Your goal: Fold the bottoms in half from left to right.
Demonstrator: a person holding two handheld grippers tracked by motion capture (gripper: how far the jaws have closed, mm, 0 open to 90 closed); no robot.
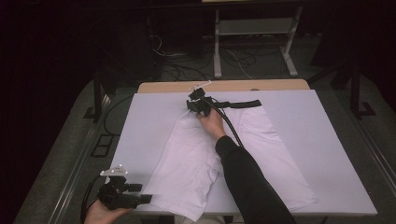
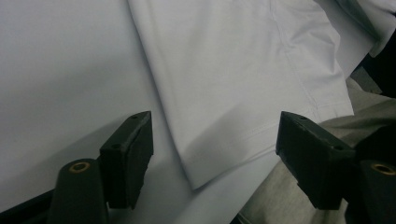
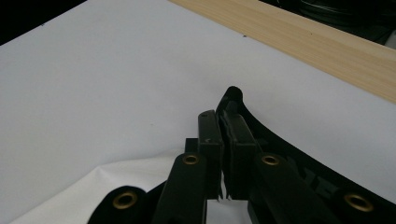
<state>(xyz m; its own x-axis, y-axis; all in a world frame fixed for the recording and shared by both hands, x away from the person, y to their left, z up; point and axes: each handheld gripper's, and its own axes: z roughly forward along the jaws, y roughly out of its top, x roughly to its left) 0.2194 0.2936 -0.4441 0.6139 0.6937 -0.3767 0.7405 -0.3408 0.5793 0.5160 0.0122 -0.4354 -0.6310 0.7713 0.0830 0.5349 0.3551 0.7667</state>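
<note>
White shorts (image 1: 205,154) with a black waistband (image 1: 239,104) lie spread on the white-covered table (image 1: 322,140), the waistband toward the far edge and the 2 legs fanning toward the person's side. The fabric is a thin, plain white knit with soft creases; the left leg runs down to the table's near edge, where its stitched hem (image 2: 261,135) ends in a corner that nearly reaches the edge. The waistband is a flat black elastic strip carrying pale lettering, too cut off in the right gripper view to read. The right gripper (image 1: 195,101) sits at the waistband's left end, held by a hand (image 1: 212,123) in a black sleeve that crosses the shorts; in the right gripper view its 2 black jaws stand pressed together on the band (image 3: 280,144), so it is clenched on that strip. The left gripper (image 1: 148,199) rests at the near left corner of the table in the person's other hand (image 1: 105,213), just beside the left leg's hem. In the left gripper view its 2 jaws stand apart, with the hem corner lying between and beyond them, and neither pad touches the cloth, so it is released. A bare wooden strip (image 1: 224,86) of tabletop shows past the white cover at the far edge. Count: 1 pair of shorts, 2 grippers, 1 table.
</note>
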